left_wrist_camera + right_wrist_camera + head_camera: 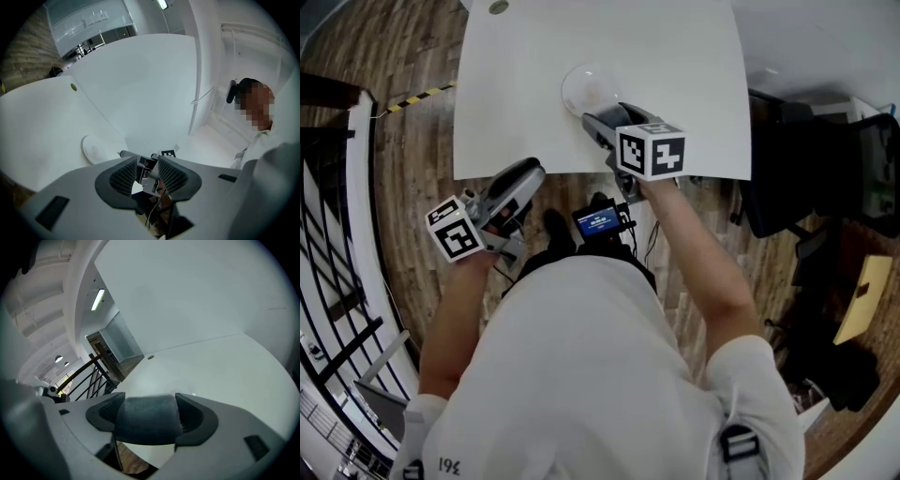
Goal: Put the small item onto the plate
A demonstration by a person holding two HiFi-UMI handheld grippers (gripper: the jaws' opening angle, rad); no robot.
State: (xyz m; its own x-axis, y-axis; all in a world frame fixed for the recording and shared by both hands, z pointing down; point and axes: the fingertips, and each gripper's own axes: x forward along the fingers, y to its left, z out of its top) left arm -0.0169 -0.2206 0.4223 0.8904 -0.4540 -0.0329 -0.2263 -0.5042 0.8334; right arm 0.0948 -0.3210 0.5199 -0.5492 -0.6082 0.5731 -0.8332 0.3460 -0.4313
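Observation:
A round pale plate (587, 87) lies on the white table (694, 75), toward its front middle. My right gripper (600, 124) hovers just in front of the plate's near rim, shut on a small dark grey soft item (147, 420) that fills the space between its pads. My left gripper (528, 173) hangs off the table's front edge at the left, over the wooden floor. Its jaws (147, 161) stand a narrow gap apart with nothing between them. From the left gripper view, the plate (96, 149) sits ahead and to the left.
A small round grommet (498, 7) marks the table's far edge. A black office chair (853, 178) stands to the right of the table, and a black railing (337, 244) runs along the left. A black device with a lit screen (600, 222) hangs below the table edge.

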